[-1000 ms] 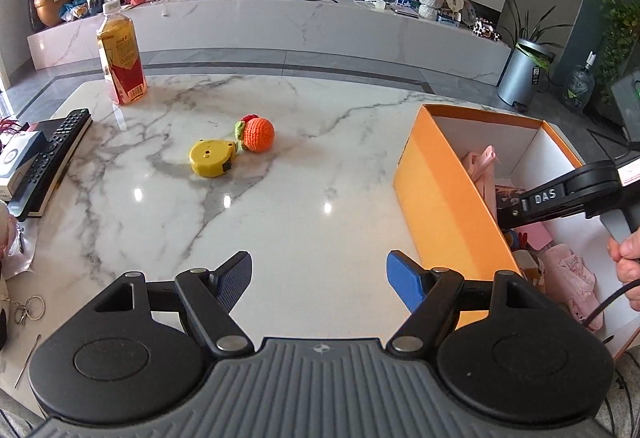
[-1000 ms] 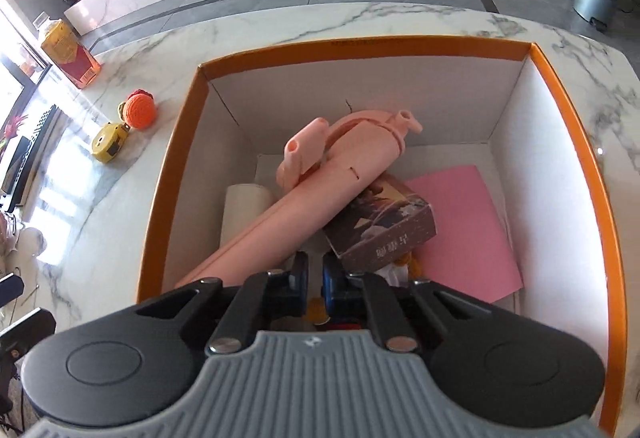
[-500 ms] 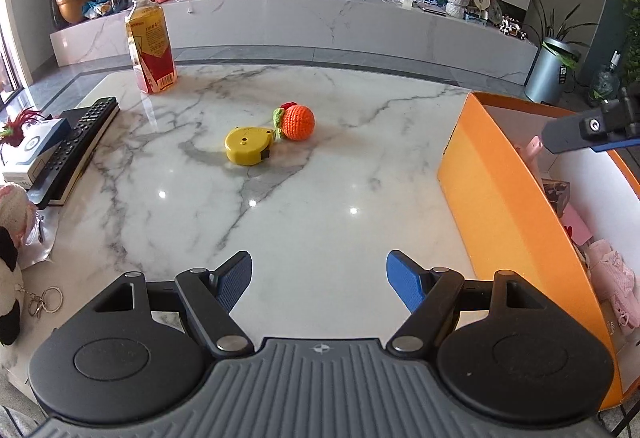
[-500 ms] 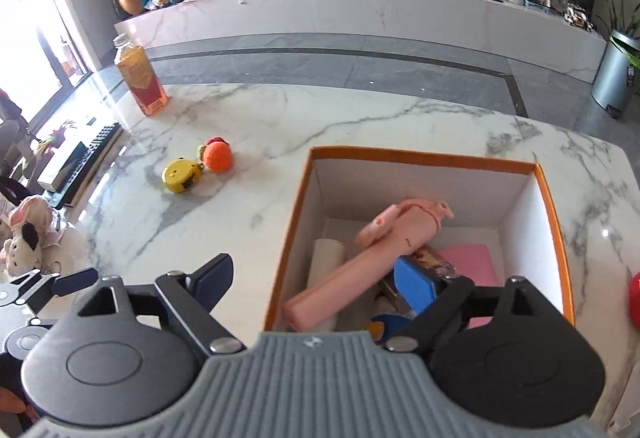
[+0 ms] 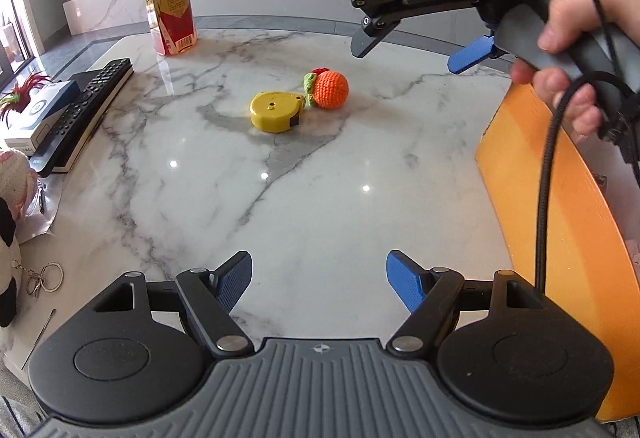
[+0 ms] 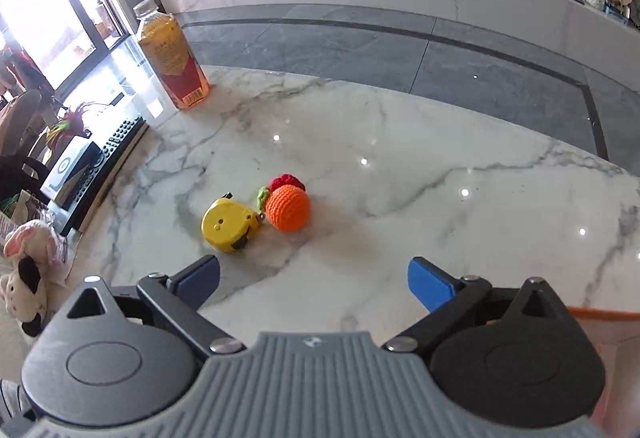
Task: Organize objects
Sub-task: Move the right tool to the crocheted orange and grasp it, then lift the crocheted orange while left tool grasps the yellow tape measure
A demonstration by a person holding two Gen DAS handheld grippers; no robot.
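On the marble table [image 5: 320,177] a wide stretch of bare stone lies between the near edge and the two small things in the middle: a yellow tape measure [image 5: 276,111] and, touching its right end, an orange crochet ball [image 5: 330,90] with a green and red tuft. The left edge is crowded by a black remote [image 5: 80,113] lying on a dark flat object, a white box [image 5: 38,113] and a plush toy [image 6: 28,270], with a key ring [image 5: 44,278] near the front corner; a juice bottle [image 5: 170,3] stands upright toward the far left edge. An orange box [image 5: 560,205] takes up the right side. The left gripper [image 5: 319,280] hangs over the bare stone with its jaws well apart, holding and touching nothing. The right gripper [image 6: 314,278], held in a hand [image 5: 576,45], has just been opening its jaws; they stand wide over the table just short of the tape measure and the ball, with nothing between them. In the right wrist view only a thin strip of the box's rim shows at the lower right, and in the left wrist view the hand and a black cable [image 5: 548,173] hide most of the inside of the box. The print on the bottle's label is too small to read.
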